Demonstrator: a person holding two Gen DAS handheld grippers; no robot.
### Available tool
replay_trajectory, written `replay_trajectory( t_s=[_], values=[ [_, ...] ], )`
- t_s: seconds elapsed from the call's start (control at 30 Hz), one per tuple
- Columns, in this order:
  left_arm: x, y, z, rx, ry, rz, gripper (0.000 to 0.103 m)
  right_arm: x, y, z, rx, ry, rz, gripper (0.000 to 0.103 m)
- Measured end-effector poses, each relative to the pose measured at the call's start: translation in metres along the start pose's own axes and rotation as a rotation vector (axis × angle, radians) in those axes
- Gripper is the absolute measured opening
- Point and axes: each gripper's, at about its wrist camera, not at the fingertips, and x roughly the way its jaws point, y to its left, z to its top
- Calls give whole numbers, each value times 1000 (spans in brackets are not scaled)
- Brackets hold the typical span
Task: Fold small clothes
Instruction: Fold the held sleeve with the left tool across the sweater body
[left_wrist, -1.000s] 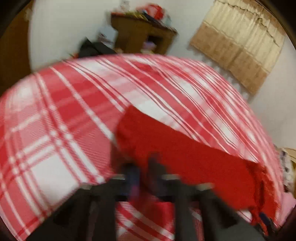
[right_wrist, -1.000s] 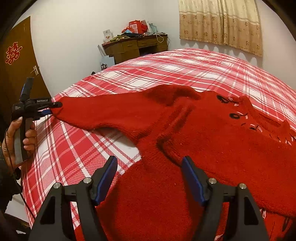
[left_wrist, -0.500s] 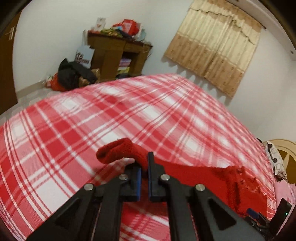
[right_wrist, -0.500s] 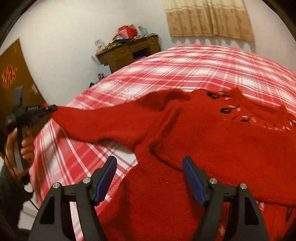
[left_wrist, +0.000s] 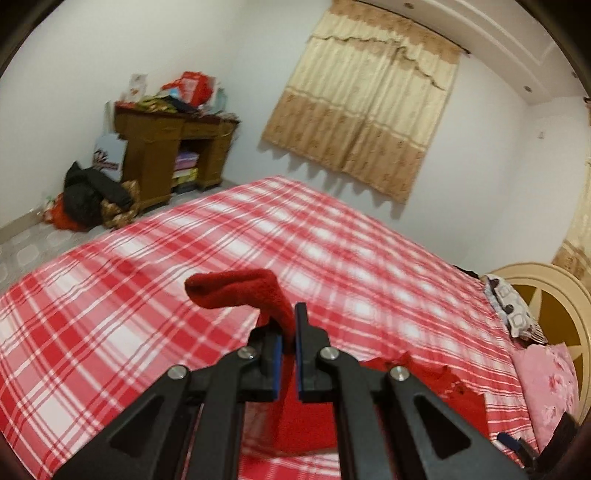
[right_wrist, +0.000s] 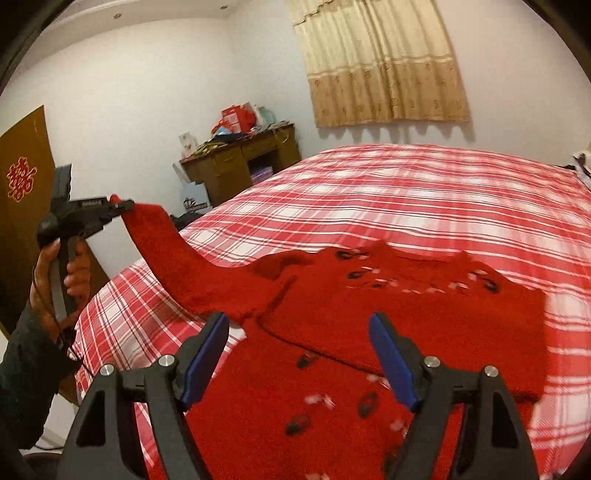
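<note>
The left gripper (left_wrist: 289, 341) is pinching the cuff of the sweater's sleeve (left_wrist: 236, 293) between nearly closed jaws, and the cuff is curling up and over toward 10 o'clock above the fingertips. In the right wrist view that same gripper (right_wrist: 123, 206) is sitting at 9 o'clock, gripped by the person's left hand (right_wrist: 61, 273), and is holding the sleeve (right_wrist: 177, 262) raised off the plaid bedspread (right_wrist: 406, 199) so that it is slanting down toward the garment's body. The red sweater (right_wrist: 369, 332) is lying across the near half of the bed, its dark-and-white patterned front facing up, with one layer folded over the lower part. The right gripper (right_wrist: 299, 360) is hovering over the sweater's lower body with its blue-padded jaws spread wide, holding nothing. A wooden desk (right_wrist: 240, 166) piled with clutter is standing at 11 o'clock beyond the bed, under a beige curtain (right_wrist: 380, 62)
</note>
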Motion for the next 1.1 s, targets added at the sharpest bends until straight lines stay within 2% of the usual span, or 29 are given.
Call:
replay_trajectory(
  t_s=[0.17, 0.3, 0.47, 0.67, 0.87, 1.1],
  values=[
    [-1, -44, 8, 40, -18, -56, 5, -37, -24, -15, 37, -25, -39, 79],
    [1, -82, 12, 68, -33, -116, 5, -67, -47, -26, 111, -41, -22, 79],
    [5, -129, 10, 108, -47, -175, 5, -107, -70, -40, 174, -80, -54, 80],
    [11, -179, 4, 120, -41, -257, 5, -128, -82, -66, 221, -87, -60, 82],
    [20, -243, -32, 169, -21, -343, 5, -122, -83, -98, 269, -48, -36, 82],
    [43, -306, -100, 321, 2, -310, 5, -124, -81, -123, 313, -31, -28, 82]
  ],
)
